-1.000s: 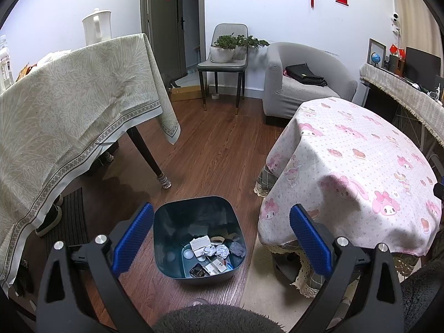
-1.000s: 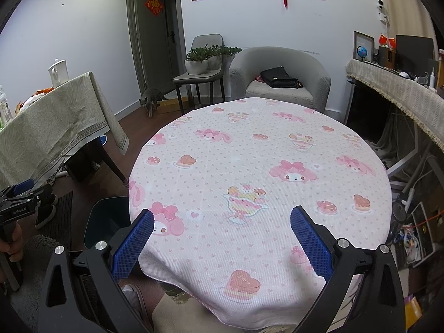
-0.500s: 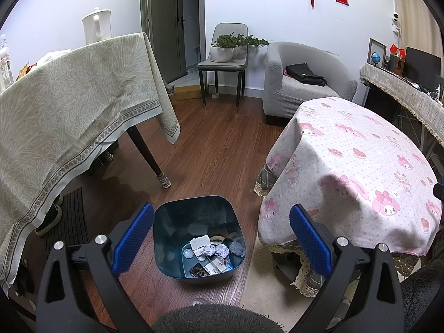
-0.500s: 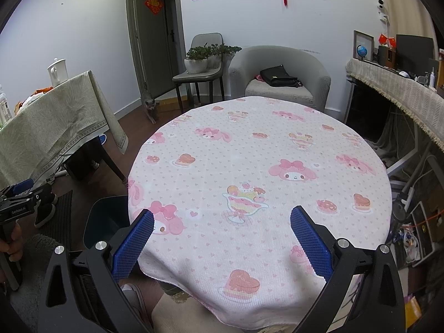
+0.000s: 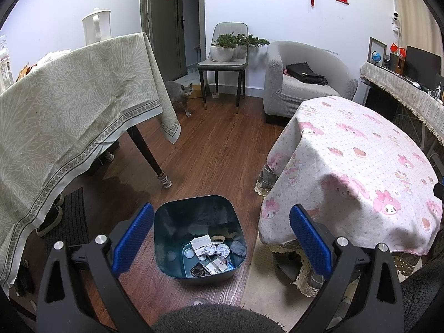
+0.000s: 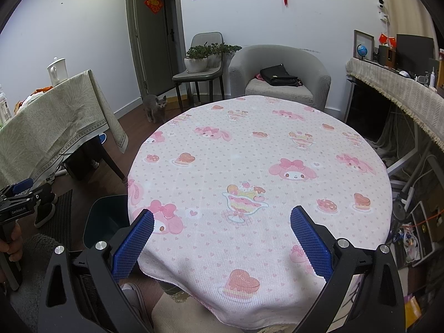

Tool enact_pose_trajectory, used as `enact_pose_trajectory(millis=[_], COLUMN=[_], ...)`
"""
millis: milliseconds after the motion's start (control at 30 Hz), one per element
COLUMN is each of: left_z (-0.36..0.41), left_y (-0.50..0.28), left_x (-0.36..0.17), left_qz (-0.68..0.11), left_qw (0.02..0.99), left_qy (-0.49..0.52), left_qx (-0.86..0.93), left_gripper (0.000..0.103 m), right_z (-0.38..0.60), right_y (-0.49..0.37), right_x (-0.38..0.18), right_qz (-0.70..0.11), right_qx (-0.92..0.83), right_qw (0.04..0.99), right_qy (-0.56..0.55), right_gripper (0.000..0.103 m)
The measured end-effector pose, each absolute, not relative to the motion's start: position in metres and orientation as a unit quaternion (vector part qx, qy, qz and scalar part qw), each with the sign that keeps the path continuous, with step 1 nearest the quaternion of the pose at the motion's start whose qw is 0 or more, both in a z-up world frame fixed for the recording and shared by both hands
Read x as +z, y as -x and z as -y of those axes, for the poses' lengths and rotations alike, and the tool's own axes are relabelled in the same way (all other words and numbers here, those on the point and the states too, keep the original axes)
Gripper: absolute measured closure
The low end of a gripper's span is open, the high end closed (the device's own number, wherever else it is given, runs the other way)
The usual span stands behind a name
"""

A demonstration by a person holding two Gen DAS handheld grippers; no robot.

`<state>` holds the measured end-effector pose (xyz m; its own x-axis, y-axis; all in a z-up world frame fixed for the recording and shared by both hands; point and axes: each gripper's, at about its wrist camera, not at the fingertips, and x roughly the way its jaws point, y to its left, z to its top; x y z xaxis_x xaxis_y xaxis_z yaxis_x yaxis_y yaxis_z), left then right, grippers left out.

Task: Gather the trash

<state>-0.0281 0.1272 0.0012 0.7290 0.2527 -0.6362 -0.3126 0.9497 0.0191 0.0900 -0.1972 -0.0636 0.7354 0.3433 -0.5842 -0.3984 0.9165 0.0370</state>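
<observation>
From my right wrist feed, most of the trash bin (image 6: 104, 219) is tucked behind the edge of the round table (image 6: 258, 172), so I only get a dark corner of it and none of what's inside. Beside the bin, the left gripper (image 6: 16, 197) is chopped off by the frame edge, can't tell how its jaws stand from there. On the left wrist feed the scraps in the bin (image 5: 194, 222) are too small for me to name beyond crumpled paper (image 5: 215, 249). The table's legs are hidden under the pink cloth (image 5: 355, 166), and its far right side runs out of frame.
</observation>
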Motion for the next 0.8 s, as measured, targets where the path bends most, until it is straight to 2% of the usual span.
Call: enact_pose_trajectory(millis=[800], left_z=[-0.125], left_y=[0.023], left_x=[0.007], left_qz=[-0.348], left_qw=[0.922], left_qy=[0.042], left_qx=[0.163], left_gripper=[0.003], right_z=[0.205], right_y=[-0.097], right_x=[-0.062], right_qz=[-0.316], right_qx=[0.185], right_qw=[0.93], right_qy=[0.04], right_gripper=[0.003])
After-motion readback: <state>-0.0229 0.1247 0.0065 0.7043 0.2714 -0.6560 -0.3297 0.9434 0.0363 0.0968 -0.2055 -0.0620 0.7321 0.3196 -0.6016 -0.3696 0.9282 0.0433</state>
